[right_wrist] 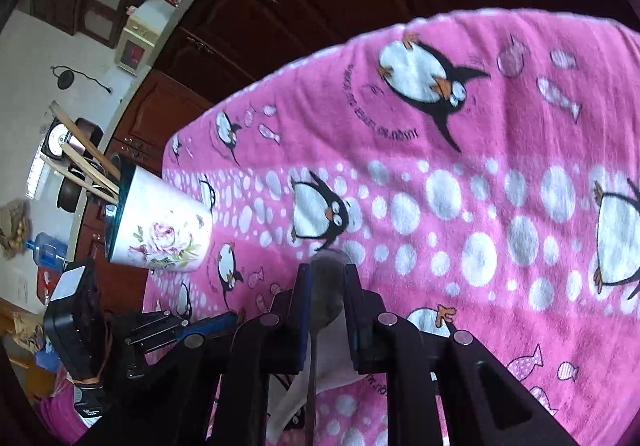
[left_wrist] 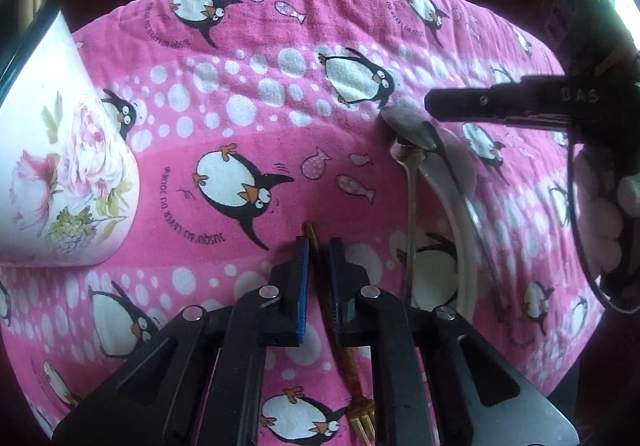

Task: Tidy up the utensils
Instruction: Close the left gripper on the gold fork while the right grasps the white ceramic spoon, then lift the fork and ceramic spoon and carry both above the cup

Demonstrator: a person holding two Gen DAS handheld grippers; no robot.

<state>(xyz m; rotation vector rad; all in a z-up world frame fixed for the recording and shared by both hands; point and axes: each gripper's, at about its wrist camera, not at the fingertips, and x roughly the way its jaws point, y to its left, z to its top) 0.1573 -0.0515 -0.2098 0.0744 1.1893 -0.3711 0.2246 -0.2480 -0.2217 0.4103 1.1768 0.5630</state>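
On pink towel [left_wrist: 248, 125] | left gripper [left_wrist: 318, 250] clamps brown-gold fork [left_wrist: 320, 278] | floral cup [left_wrist: 68, 173]

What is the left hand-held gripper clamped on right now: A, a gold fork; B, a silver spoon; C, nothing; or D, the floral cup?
A: the left hand-held gripper is shut on the gold fork, whose tines point back toward the camera.

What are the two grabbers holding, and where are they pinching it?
The left gripper pinches a gold fork by its handle, prongs pointing back. The right gripper pinches a metal spoon around its bowl.
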